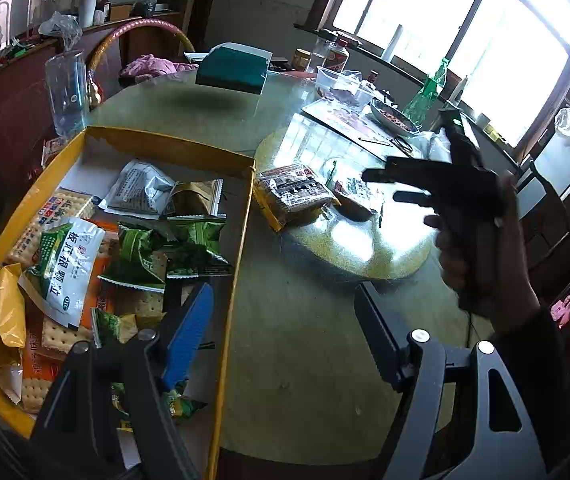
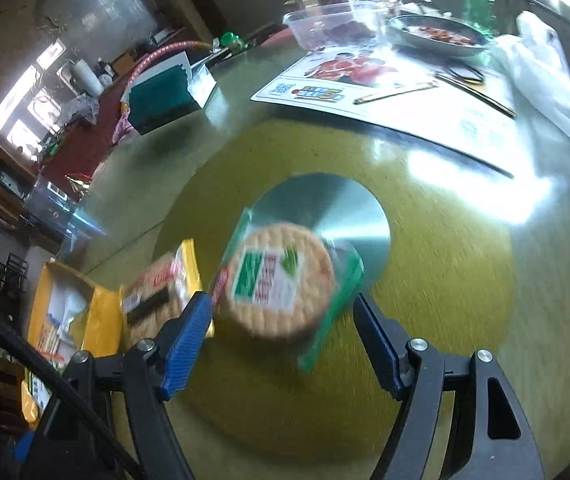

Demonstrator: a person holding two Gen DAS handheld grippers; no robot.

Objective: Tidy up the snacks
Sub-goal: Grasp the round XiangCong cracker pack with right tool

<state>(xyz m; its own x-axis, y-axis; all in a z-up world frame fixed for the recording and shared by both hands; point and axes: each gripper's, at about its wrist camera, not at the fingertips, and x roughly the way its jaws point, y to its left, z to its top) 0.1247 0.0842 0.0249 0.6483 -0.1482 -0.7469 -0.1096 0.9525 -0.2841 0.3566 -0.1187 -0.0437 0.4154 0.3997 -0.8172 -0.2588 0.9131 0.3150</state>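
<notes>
A round cracker packet [image 2: 281,280] lies on the desk [image 2: 485,320] just right of the yellow snack box [image 1: 241,216], between the wide-open, empty fingers of the right tool [image 2: 281,344]. Light, crinkly and breakable, it looks best pinched gently across its rim. The left tool [image 1: 281,328] hangs open, empty, beside the box.

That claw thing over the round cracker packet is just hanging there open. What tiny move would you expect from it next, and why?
Probably a short push forward and down, then a squeeze. The right tool is open, its jaws either side of the round cracker packet, which lies on the yellow turntable and is not yet gripped. The yellow box already holds the other snacks.
</notes>
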